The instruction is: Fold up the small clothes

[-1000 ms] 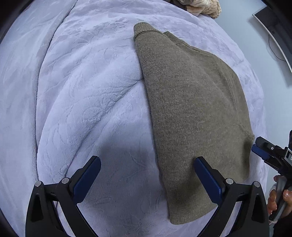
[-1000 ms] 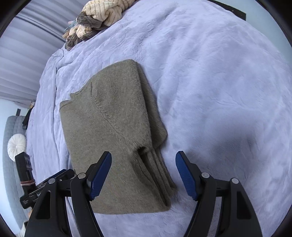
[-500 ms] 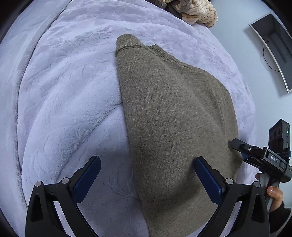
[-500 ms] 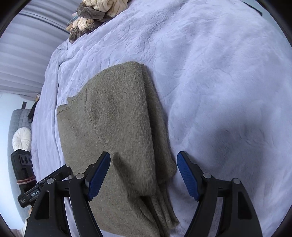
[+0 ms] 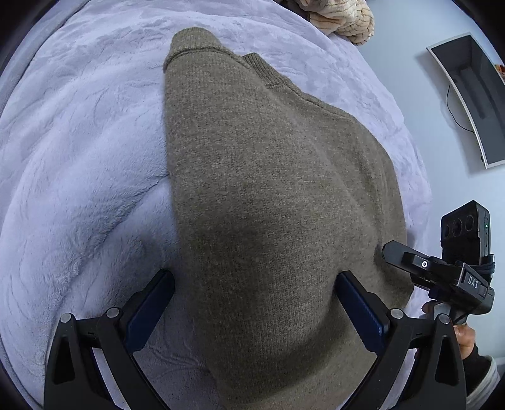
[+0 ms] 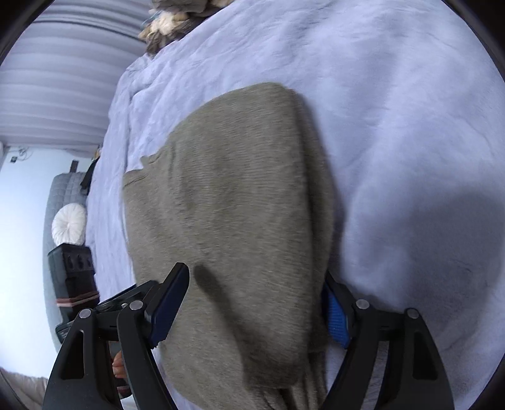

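An olive-brown knitted sweater (image 5: 271, 195) lies folded lengthwise on a lavender blanket (image 5: 79, 157), its collar at the far end. My left gripper (image 5: 255, 312) is open, its two fingers straddling the sweater's near end. In the right wrist view the sweater (image 6: 233, 202) shows stacked layers along its right edge. My right gripper (image 6: 255, 309) is open and straddles the sweater's near right part. The right gripper also shows in the left wrist view (image 5: 438, 271), at the sweater's right edge.
A pile of beige and brown clothes (image 5: 341, 15) lies at the far end of the bed, also in the right wrist view (image 6: 176, 15). A monitor (image 5: 470, 94) hangs on the wall to the right. A grey chair with a white cushion (image 6: 68, 224) stands left.
Both grippers have moved forward over the sweater, which now fills the space between their fingers. Both stay open.
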`<state>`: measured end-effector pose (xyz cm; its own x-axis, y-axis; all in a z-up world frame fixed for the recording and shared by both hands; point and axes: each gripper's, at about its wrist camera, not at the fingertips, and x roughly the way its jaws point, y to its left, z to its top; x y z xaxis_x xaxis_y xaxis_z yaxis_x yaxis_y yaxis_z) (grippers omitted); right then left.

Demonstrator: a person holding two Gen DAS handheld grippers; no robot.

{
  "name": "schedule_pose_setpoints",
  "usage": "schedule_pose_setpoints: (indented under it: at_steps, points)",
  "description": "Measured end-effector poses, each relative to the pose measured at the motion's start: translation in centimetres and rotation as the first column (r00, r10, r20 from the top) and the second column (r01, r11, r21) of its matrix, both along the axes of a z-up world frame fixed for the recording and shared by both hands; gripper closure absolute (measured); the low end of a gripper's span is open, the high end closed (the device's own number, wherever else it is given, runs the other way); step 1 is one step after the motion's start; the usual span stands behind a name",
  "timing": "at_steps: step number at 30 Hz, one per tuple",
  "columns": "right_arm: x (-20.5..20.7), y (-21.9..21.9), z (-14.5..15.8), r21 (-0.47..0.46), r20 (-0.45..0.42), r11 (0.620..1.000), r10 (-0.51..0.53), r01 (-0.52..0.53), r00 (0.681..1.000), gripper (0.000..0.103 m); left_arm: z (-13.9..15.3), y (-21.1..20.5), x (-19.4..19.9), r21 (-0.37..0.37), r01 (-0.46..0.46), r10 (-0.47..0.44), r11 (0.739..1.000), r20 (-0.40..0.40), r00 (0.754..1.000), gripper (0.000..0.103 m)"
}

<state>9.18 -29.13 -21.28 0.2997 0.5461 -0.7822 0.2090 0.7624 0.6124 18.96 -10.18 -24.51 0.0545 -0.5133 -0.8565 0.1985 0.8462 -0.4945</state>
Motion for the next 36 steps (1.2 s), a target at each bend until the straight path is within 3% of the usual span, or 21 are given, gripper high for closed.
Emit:
schedule_pose_setpoints:
  at_steps: [6, 12, 13, 14, 15, 18, 27, 36]
  points:
    - [0.8, 0.0, -1.5, 0.017, -0.032, 1.0, -0.007, 0.007, 0.999, 0.021, -1.0, -1.5, 0.3, 0.02, 0.02, -0.021, 1.0, 0.007, 1.0, 0.0]
    - [1.6, 0.8, -2.5, -0.027, -0.053, 0.999, -0.039, 0.037, 0.998, 0.023, -1.4, -2.1, 0.4, 0.029, 0.029, -0.029, 0.999, 0.011, 1.0, 0.002]
    - [1.7, 1.0, -2.3, -0.03, -0.063, 0.999, -0.038, 0.036, 0.997, 0.025, -1.2, -2.1, 0.3, 0.023, 0.03, -0.031, 0.999, 0.015, 0.999, 0.008]
    - [1.8, 1.1, -2.1, -0.025, -0.075, 0.999, -0.032, 0.03, 0.997, 0.034, -0.6, -2.0, 0.1, -0.005, 0.037, -0.037, 0.999, 0.025, 0.999, 0.023]
    - [1.8, 1.2, -1.8, -0.017, -0.082, 1.0, -0.026, 0.024, 0.996, 0.045, 0.0, -1.9, -0.1, -0.004, 0.037, -0.037, 0.999, 0.039, 0.999, 0.032]
    - [1.6, 1.4, -0.7, 0.031, -0.087, 0.999, -0.016, 0.019, 0.996, 0.064, 1.4, -1.6, -0.5, -0.02, 0.043, -0.041, 0.999, 0.054, 0.998, 0.048]
    - [-0.4, 3.6, 3.3, 0.213, -0.019, 0.976, -0.035, 0.038, 0.999, 0.071, 6.9, -0.1, -2.6, -0.055, 0.063, -0.058, 0.996, 0.093, 0.994, 0.051]
    - [-3.1, 8.2, 6.4, 0.259, 0.005, 0.966, 0.017, -0.017, 1.0, 0.071, 11.4, 3.5, -6.4, -0.028, 0.042, -0.038, 0.999, 0.125, 0.991, 0.051]
